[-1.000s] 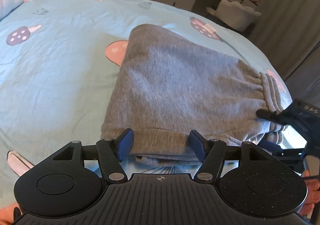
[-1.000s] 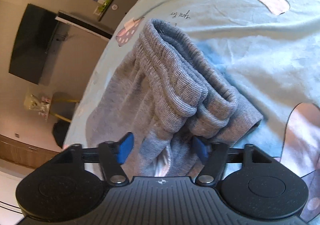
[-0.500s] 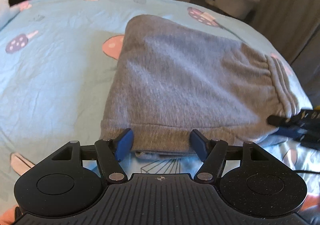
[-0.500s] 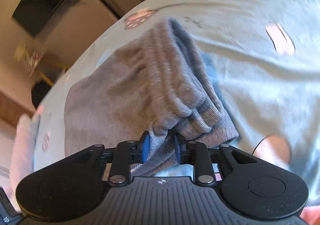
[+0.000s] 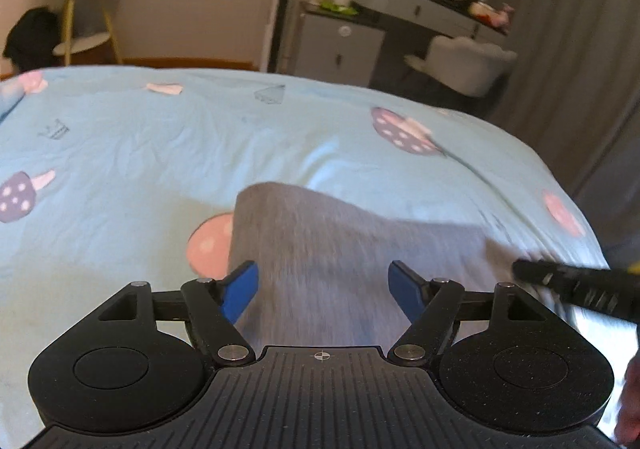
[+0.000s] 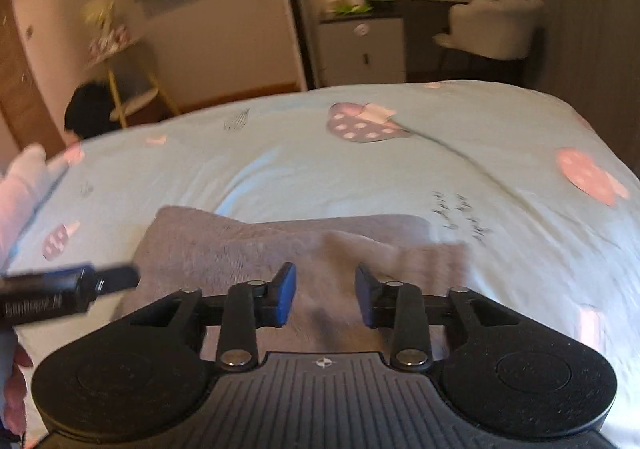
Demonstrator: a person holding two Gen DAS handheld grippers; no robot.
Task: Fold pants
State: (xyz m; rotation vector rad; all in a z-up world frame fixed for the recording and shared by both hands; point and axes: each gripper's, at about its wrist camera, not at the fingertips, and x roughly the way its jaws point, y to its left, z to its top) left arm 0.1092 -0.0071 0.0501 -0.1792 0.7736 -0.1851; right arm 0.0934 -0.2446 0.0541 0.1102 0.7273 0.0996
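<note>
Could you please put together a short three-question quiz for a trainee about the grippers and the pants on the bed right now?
1. True or false: the left gripper is clamped on the grey pants.
2. The pants lie on: A) a wooden floor, B) a light blue bedsheet, C) a chair.
3. Fill in: the right gripper has its jaws ____, with nothing pinched between them.

Key: 1 false, its jaws stand wide apart; 2 B; 3 open.
</note>
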